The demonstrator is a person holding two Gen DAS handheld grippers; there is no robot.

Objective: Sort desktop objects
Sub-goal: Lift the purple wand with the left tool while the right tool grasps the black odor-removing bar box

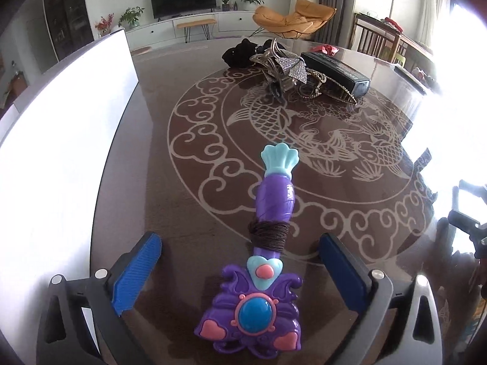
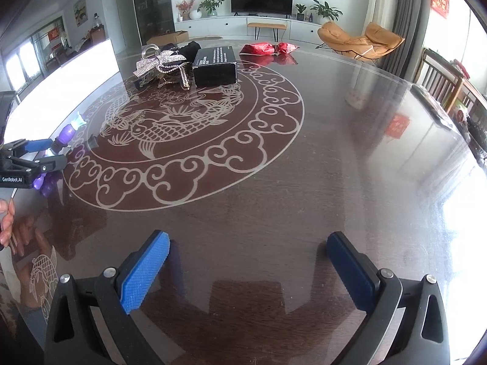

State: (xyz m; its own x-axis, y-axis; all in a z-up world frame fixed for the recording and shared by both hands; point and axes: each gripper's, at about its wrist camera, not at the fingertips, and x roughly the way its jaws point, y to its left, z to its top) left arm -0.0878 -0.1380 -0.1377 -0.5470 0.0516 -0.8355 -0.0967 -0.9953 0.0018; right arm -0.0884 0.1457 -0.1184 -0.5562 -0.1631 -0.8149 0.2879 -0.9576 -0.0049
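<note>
A purple toy wand (image 1: 268, 243) with a teal tip, pink hearts and a blue gem lies on the dark table (image 1: 188, 200), a brown cord wound round its handle. My left gripper (image 1: 240, 252) is open, one finger on each side of the wand's head, not touching it. The wand also shows in the right wrist view (image 2: 65, 135) beside the left gripper (image 2: 45, 152). My right gripper (image 2: 248, 252) is open and empty over bare table. A pile of sparkly hair accessories (image 1: 283, 70) and a black box (image 1: 338, 73) sit at the far side.
A white board (image 1: 61, 140) runs along the table's left edge. A red wrapped bundle (image 2: 268, 48) lies at the far edge beyond the black box (image 2: 216, 67). A black cloth (image 1: 240, 54) lies behind the accessories. Chairs stand at the right.
</note>
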